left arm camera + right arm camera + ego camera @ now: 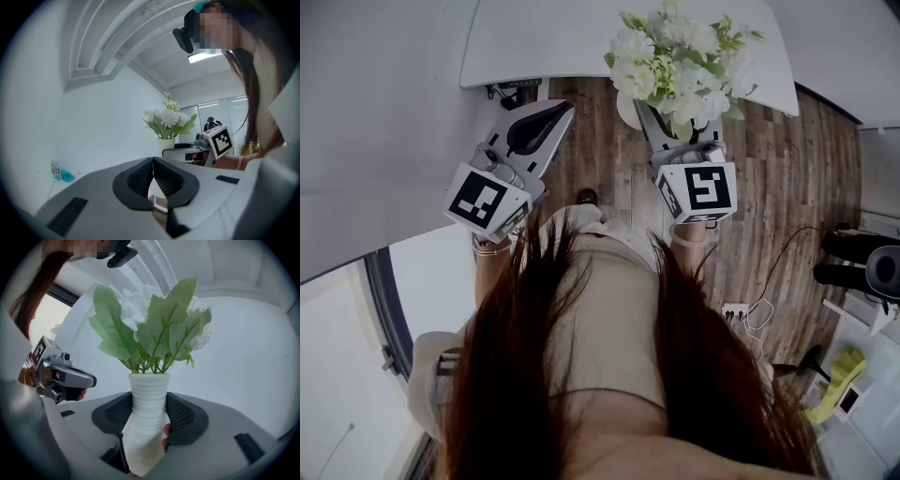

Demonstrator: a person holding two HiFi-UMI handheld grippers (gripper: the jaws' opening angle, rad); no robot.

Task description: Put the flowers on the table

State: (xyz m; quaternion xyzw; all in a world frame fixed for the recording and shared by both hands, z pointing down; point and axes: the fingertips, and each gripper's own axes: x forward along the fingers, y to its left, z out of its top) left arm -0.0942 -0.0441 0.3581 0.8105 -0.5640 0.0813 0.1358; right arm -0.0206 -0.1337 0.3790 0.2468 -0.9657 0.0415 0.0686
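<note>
Looks steeply down from the head onto the left gripper (561, 112), the right gripper (680, 131), plank floor (787, 187) and white table (516, 47). Rides close behind each gripper's own jaws, facing along them. Shares the white flowers (675, 61) in a ribbed vase (147, 404) across all three.

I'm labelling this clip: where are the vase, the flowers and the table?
vase (147, 401), right gripper view, on its ribbed neck.
flowers (634, 47), head view, on a white bloom.
table (534, 42), head view, on its bare white top.
</note>
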